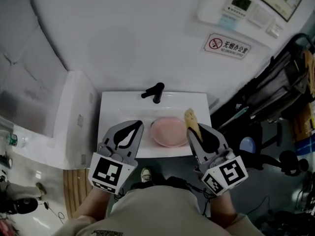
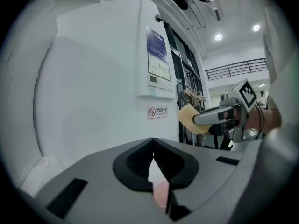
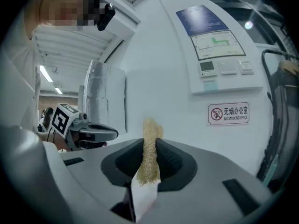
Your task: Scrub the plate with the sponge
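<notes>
A pink plate (image 1: 166, 131) lies in the white sink (image 1: 115, 111), below the black tap (image 1: 154, 92). My right gripper (image 1: 193, 131) is shut on a yellow sponge (image 1: 191, 119), which sticks up past its fingertips just right of the plate. In the right gripper view the sponge (image 3: 150, 157) is squeezed thin between the jaws. My left gripper (image 1: 139, 127) hovers over the sink's front left, shut with nothing in it. Through its jaws a sliver of the pink plate (image 2: 161, 192) shows, and the right gripper (image 2: 197, 121) with the sponge (image 2: 189, 118) is seen to the right.
A white wall with a no-smoking sign (image 1: 228, 45) and a control panel (image 1: 246, 9) rises behind the sink. A grey cabinet (image 1: 74, 119) stands to its left. Black chairs and bags (image 1: 283, 92) crowd the right side. A person's shoes (image 1: 146, 174) are on the floor below.
</notes>
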Motion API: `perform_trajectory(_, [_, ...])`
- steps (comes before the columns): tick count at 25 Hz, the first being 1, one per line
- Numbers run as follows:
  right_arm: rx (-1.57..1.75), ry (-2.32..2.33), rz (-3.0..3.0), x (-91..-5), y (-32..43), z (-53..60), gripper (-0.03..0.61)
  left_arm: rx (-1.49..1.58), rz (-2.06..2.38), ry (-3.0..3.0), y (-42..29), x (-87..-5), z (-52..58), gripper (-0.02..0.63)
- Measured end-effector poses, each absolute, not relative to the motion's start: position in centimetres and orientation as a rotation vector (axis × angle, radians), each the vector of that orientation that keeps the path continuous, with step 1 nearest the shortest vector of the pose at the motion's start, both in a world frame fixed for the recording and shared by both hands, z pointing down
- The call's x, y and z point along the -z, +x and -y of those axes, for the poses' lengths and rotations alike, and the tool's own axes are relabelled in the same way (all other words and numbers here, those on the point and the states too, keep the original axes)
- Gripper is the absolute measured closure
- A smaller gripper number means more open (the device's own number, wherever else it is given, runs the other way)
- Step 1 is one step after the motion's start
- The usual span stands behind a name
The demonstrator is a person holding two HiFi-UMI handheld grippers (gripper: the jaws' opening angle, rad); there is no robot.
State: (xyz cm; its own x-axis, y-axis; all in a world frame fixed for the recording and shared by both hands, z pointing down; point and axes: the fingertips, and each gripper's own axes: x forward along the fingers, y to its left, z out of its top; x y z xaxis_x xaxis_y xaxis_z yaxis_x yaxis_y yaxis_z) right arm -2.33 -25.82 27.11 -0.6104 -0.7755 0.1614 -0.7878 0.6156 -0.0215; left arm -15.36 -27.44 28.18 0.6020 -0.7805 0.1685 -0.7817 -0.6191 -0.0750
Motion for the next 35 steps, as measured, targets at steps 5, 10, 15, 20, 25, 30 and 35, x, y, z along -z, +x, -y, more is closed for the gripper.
perform_trajectory(5, [-0.176,1.309,2.69,-28.2,-0.9,27.6,0.497,-0.324,1.367,2.785,-14.5,-28.9,29.1,0.607])
perform_trajectory(10, [-0.221,1.273,2.68,-29.5,0.8,29.3,0.497,-0.363,1.359,2.746,-13.2,-29.7,30.5,0.607])
perform_trajectory(15, [-0.206,1.237,2.685,-30.8,2.1,31.4,0.497,-0.27,1.274,2.651,-12.0,-30.7,31.7,0.607])
perform_trajectory(20, [-0.177,1.198,2.662,-32.3,2.9,34.1,0.497,-0.349,1.285,2.577,-11.7,-33.3,33.8,0.606])
perform_trajectory(25, [-0.26,1.137,2.633,-35.6,2.8,36.6,0.497,-0.423,1.277,2.478,-11.3,-37.1,36.3,0.565])
perform_trajectory(30, [-0.337,1.076,2.617,-39.5,1.9,39.0,0.497,-0.471,1.236,2.387,-11.1,-41.8,38.1,0.483])
perform_trajectory(35, [-0.412,1.028,2.584,-44.0,1.1,40.8,0.497,-0.58,1.132,2.268,-10.7,-48.5,38.5,0.433])
